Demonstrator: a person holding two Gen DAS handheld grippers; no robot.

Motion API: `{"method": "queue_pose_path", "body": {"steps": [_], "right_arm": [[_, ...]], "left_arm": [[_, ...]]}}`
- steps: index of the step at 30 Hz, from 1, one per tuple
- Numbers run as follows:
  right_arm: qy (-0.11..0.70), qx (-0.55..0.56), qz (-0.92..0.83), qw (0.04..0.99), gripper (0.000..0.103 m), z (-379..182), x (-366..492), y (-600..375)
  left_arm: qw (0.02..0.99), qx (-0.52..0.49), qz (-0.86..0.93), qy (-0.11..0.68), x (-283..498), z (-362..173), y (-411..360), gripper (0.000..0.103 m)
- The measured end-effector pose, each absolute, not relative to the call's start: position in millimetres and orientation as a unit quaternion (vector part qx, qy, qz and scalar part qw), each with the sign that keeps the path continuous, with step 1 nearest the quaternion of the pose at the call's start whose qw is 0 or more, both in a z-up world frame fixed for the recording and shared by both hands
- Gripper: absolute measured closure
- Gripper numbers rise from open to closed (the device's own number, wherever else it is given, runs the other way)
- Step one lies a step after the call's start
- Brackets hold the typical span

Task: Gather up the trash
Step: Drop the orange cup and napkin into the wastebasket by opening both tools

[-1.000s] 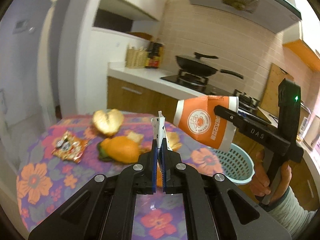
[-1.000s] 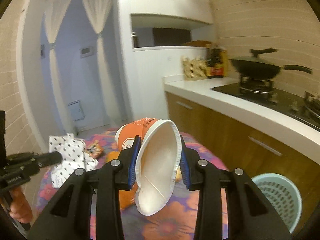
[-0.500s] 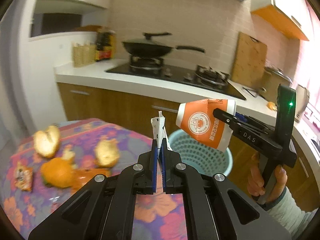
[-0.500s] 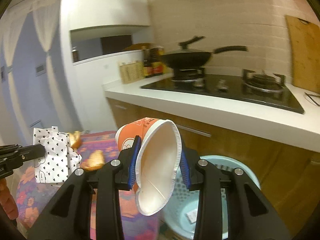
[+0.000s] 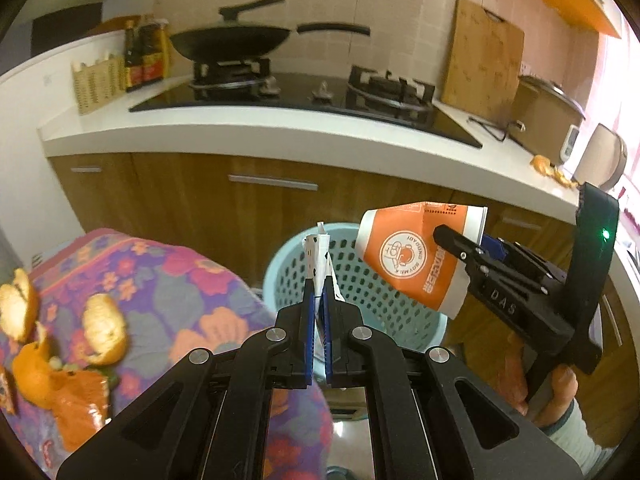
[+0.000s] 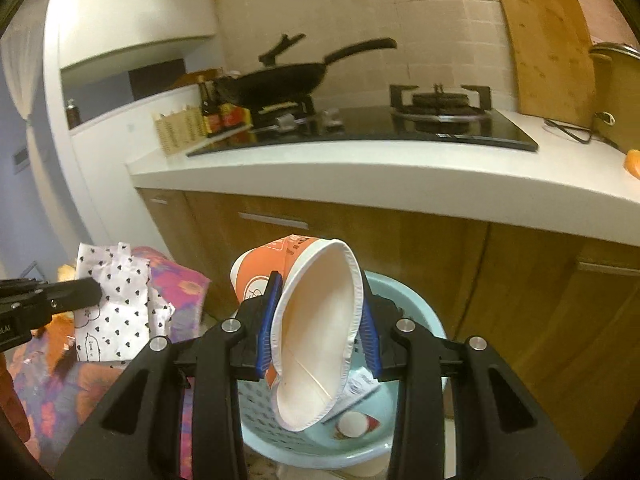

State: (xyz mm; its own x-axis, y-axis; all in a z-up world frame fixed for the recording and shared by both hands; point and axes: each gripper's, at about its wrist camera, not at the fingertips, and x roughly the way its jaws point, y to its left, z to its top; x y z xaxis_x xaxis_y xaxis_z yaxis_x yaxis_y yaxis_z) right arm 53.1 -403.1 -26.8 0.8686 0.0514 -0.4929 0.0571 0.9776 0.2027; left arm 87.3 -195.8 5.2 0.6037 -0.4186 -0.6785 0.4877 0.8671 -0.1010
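Observation:
My left gripper (image 5: 318, 304) is shut on a white paper wrapper with black hearts (image 5: 319, 258), seen edge-on here and flat in the right wrist view (image 6: 116, 304). My right gripper (image 6: 318, 320) is shut on a squashed orange and white paper cup (image 6: 316, 332), which hangs over the light blue perforated trash basket (image 6: 404, 296). In the left wrist view the cup (image 5: 416, 256) is at the right above the basket (image 5: 280, 264), with the wrapper in front of the basket's near rim.
Orange peels (image 5: 102, 330) and an orange wrapper (image 5: 78, 408) lie on the flowered tablecloth (image 5: 172, 276) at left. A counter (image 5: 280, 136) with wooden cabinets, a hob and a black wok (image 5: 232, 40) runs behind. Paper and a small cup (image 6: 354, 426) lie inside the basket.
Both grippers swung right from over the table toward the basket, each keeping its load. The basket now lies under the cup and right behind the wrapper; the peels slid to the left edge.

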Motion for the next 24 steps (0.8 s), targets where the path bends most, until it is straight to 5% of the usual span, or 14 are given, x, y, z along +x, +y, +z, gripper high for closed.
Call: {"method": "queue_pose_path", "body": {"steps": [20,22,24], "right_arm": [[0.384,0.141,-0.041,0.912,0.065,-100.7,94.5,-433.3],[0.390,0.144,-0.041,0.908,0.060,-104.7,95.4,-434.9],[0.390,0.145,-0.044,0.908,0.056,-104.8,94.3,-436.5]], "left_arm": [[0.855,0.057,-0.253,0.450,134.4,-64.3,-258.1,0.100],[0.852,0.062,-0.246,0.457,137.2,-70.4,-260.7,0.097],[0.852,0.066,-0.240,0.460,137.2,-74.1,-262.0,0.082]]}}
